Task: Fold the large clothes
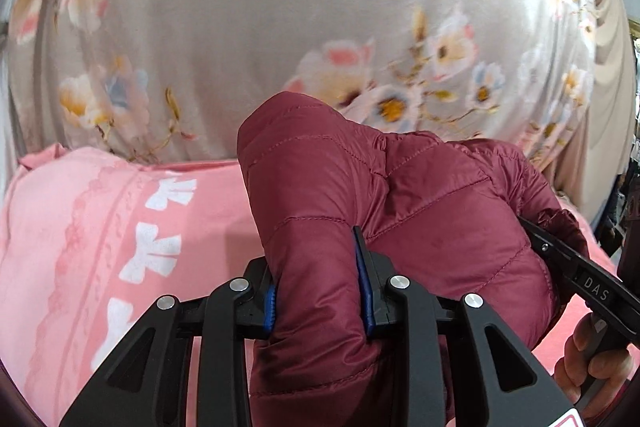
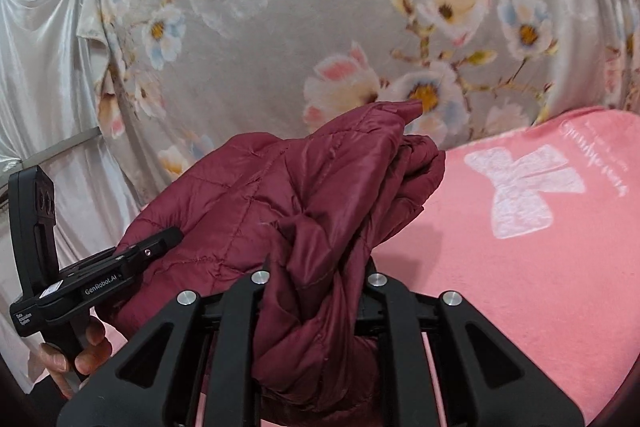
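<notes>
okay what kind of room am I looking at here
Probably a bedroom: a pink bow-print blanket covers a bed-like surface, a floral fabric hangs behind, and both grippers hold a maroon quilted jacket.

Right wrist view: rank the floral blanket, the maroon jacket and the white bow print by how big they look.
1. floral blanket, fills the background.
2. maroon jacket, though it is nearest the camera, which inflates it.
3. white bow print, on the pink sheet.

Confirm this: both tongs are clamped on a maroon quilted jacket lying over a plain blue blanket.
Not quite. The blanket is pink with white bows, not plain blue, as the right wrist view shows. The rest holds: the left tongs and right tongs are both clamped on the maroon quilted jacket.
</notes>
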{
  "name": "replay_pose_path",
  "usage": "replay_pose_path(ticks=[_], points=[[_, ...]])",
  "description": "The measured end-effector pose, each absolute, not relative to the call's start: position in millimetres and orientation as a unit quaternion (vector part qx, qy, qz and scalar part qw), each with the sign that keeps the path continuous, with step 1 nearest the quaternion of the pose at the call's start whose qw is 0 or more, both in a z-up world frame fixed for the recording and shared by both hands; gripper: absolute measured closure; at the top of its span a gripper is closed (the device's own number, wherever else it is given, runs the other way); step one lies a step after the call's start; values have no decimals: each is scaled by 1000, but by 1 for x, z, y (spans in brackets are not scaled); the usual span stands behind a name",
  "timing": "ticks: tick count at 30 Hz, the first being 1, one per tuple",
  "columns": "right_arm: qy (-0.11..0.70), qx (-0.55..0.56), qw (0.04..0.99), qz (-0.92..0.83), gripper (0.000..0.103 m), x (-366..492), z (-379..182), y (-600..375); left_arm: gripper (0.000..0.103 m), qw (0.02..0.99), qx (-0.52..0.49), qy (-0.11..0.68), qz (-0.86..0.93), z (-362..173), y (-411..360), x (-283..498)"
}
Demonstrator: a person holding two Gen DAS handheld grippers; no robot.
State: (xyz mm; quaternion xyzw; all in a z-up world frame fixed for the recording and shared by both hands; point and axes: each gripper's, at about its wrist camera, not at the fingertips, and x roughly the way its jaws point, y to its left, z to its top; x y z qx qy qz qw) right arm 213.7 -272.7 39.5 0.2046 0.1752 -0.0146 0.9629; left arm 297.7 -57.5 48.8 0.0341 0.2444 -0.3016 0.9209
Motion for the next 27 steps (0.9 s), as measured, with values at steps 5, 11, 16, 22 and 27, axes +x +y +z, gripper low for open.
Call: replay_pose_path(ticks=[5,11,16,22,27], points=[[276,236,931,-19,89,272,-42,-274,75,905,60,320,-274,-28,-61,354],[323,264,909,-23,72,272,-60,-284,58,891,45,367,-262,-58,-43,360],[313,217,921,-78,68,238,-17,-280,47,898,82,393,-182,-26,-35,344],[280,132,942,-133,78,253,39,-258,45,902,54,410,-121,14,-48,350],[306,130,933,-140,87,297,30,-256,45,898,51,424,-105,8,-78,372]])
